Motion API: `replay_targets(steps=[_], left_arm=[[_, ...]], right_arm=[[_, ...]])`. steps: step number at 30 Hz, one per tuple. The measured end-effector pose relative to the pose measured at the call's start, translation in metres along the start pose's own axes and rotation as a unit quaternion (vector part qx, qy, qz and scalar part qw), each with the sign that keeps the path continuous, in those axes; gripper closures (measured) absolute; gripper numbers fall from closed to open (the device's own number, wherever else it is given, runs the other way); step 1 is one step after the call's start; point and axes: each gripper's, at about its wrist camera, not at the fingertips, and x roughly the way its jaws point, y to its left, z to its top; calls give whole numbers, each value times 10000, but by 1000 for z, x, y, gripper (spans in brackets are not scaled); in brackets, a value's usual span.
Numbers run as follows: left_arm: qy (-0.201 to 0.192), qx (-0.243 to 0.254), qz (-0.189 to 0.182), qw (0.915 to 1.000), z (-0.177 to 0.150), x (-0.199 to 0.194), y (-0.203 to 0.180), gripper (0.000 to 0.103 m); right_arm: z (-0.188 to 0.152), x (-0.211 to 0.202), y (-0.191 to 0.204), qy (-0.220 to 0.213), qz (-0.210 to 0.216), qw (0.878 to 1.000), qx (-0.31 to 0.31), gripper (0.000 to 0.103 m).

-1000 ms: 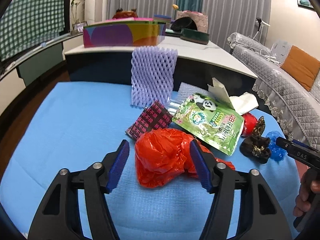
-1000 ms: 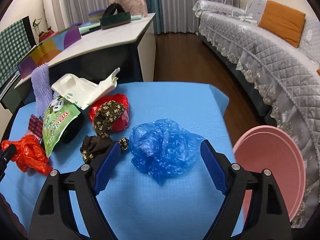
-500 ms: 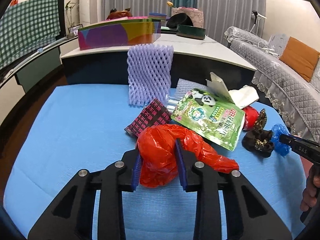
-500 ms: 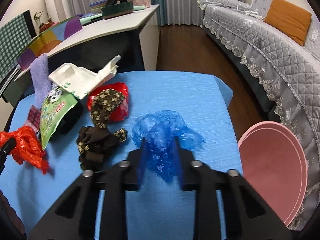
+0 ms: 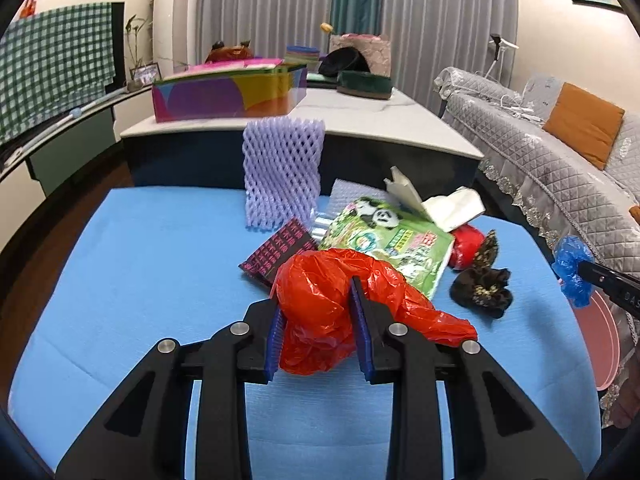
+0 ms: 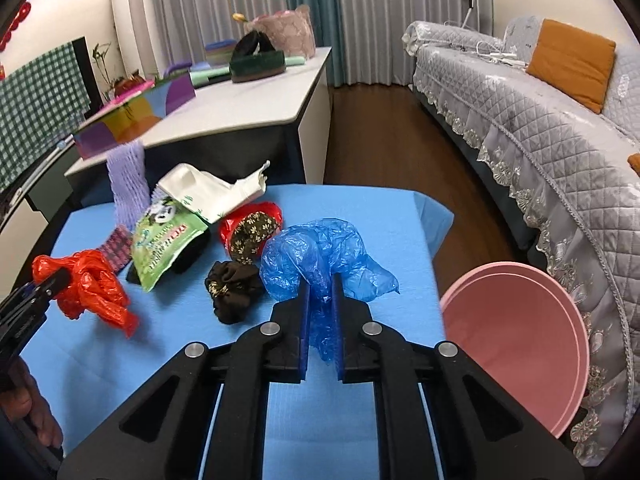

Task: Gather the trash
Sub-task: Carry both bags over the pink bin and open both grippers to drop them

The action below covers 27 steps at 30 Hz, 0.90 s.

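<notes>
A crumpled red plastic bag [image 5: 332, 272] hangs just above the blue table cover [image 5: 160, 260], and my left gripper [image 5: 315, 296] is shut on it, its tail trailing to the right. In the right wrist view my right gripper [image 6: 321, 284] has its jaws closing on a blue plastic bag [image 6: 312, 248]; the pads squeeze the bag and it is lifted off the cloth. The same blue bag [image 5: 572, 268] shows at the right edge of the left wrist view. A pink bin [image 6: 516, 340] stands on the floor beside the table's right side.
Left on the cloth are a green panda pouch [image 5: 392, 240], a purple foam net [image 5: 284, 168], a white carton [image 5: 440, 204], a red-and-black wrapper [image 5: 280, 248] and dark patterned cloth [image 5: 480, 288]. A white counter [image 5: 360, 112] stands behind, a grey sofa [image 6: 540, 120] to the right.
Both grippers went from open around their bags to squeezing them. Each has since risen, lifting the red bag and the blue bag off the cloth.
</notes>
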Motion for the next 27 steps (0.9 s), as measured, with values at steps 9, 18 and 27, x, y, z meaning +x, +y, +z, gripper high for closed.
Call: replay_targets(steps=[9, 18, 27], left_arm=[[-232, 274, -77, 9993, -1, -25, -20, 75], [-277, 431, -271, 9983, -5, -41, -38, 75], [-281, 478, -491, 9973, -11, -52, -55, 75]], right_arm=[[-2, -46, -7, -347, 34, 9994, 29, 93], [-6, -87, -16, -609, -23, 9981, 66, 93], [-15, -114, -35, -766, -120, 9969, 156, 93]])
